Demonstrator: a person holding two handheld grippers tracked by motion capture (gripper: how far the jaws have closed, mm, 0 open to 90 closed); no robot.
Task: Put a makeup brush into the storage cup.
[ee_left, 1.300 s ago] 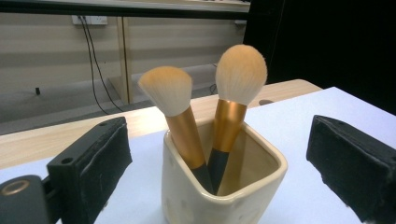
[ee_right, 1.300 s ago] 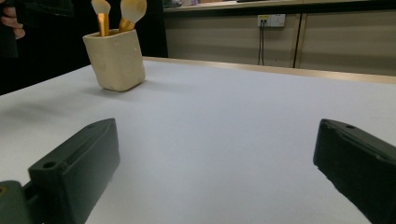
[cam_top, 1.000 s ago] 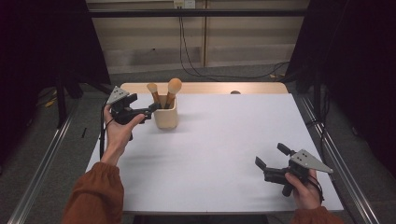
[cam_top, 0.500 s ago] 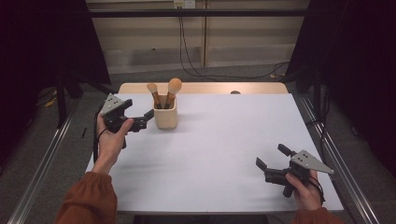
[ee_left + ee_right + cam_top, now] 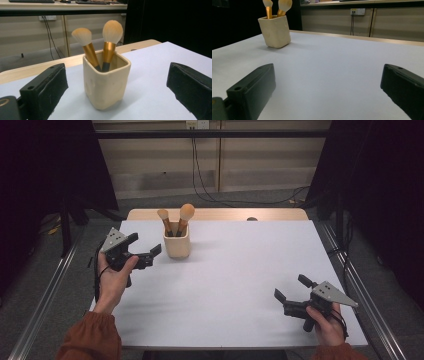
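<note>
The cream holder [image 5: 177,246] stands upright on the white counter [image 5: 240,270] at about the 11 o'clock position of the high view, with two gold-handled brushes [image 5: 110,40] standing bristle-up inside it and leaning apart. The left hand-held gripper [image 5: 150,255] sits just beside the holder at its 9 o'clock side, jaws spread wide and holding nothing; in the left gripper view the holder stands between the two jaws but farther on, not touching either. The right hand-held gripper [image 5: 290,292] rests low over the counter at 5 o'clock, well apart from the holder, jaws likewise spread and empty. The step in hand appears to be a reach for the holder or a brush. To grasp the holder, advance level until both pads flank its flat walls, then close squarely below the rim. To take a brush, rise first, approach the handle above the rim, and avoid nudging the neighbouring brush or tipping the holder.
</note>
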